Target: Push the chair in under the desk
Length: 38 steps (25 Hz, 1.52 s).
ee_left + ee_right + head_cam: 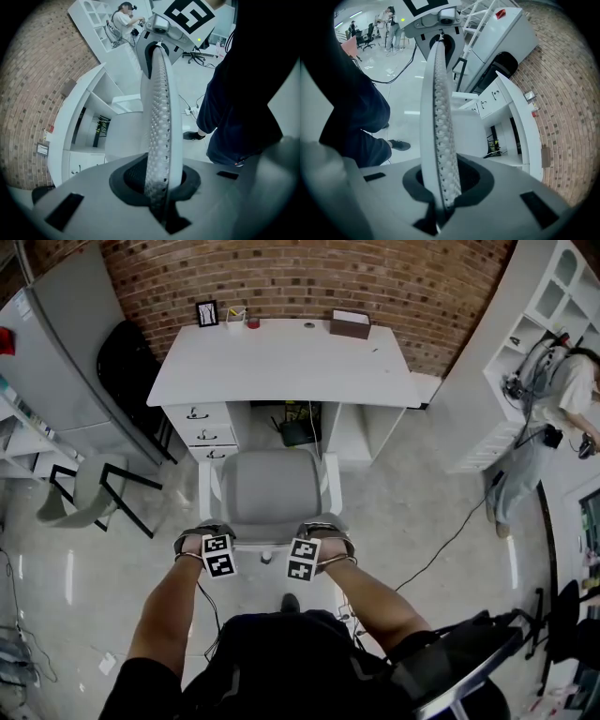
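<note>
The backrest is formed of a perforated, dimpled white panel edged in smooth, slightly glossy plastic. The chair seat is covered in matt grey padding that looks like cloth. The tabletop is finished in smooth matt white. The wall is built of rough brick. The floor is polished and glossy, with lights reflected in it.

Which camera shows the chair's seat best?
The head view: the whole grey seat shows from above, facing the desk. Both gripper views show mostly the backrest edge, with only a slice of seat behind it.
</note>
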Available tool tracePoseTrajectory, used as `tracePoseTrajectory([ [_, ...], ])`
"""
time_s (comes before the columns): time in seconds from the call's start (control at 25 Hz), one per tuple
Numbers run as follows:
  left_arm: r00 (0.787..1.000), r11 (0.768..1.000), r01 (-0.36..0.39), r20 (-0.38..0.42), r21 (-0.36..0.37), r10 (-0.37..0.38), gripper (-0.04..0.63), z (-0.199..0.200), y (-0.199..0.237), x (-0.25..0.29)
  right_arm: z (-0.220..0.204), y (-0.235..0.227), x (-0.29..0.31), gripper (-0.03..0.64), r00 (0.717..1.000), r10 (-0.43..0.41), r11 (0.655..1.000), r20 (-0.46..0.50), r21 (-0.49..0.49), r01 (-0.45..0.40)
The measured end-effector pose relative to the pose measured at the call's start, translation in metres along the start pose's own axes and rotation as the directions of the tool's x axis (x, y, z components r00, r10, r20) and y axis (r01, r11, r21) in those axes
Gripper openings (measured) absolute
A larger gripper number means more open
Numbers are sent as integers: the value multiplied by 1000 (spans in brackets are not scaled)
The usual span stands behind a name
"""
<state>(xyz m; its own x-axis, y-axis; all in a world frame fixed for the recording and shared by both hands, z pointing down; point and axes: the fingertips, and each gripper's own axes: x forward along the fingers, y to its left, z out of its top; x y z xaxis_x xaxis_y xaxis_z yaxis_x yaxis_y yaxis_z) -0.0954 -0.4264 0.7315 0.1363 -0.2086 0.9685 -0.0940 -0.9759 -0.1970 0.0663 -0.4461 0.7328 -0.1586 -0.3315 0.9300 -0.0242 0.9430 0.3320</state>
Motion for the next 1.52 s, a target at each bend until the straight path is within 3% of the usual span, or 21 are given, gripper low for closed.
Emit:
tracePoseTrajectory([
  [0.28,1000,1000,-8,-14,-6,8,46,5,9,4,-6,-10,3,48,1000,15,1000,-9,-5,-15],
  [0.88,998,995,-63,11,75,63,34,12,61,14,-12,-49,16,44,999,16,999,-36,40,-15],
  [1.32,1000,997,-12,2,77,12,31,21,101,26,-21,-90,30,49,999,-12,998,-43,58,15],
  [1.52,1000,996,-24,13,87,23,28,23,111,29,-22,-100,34,49,999,-15,998,-48,56,17],
])
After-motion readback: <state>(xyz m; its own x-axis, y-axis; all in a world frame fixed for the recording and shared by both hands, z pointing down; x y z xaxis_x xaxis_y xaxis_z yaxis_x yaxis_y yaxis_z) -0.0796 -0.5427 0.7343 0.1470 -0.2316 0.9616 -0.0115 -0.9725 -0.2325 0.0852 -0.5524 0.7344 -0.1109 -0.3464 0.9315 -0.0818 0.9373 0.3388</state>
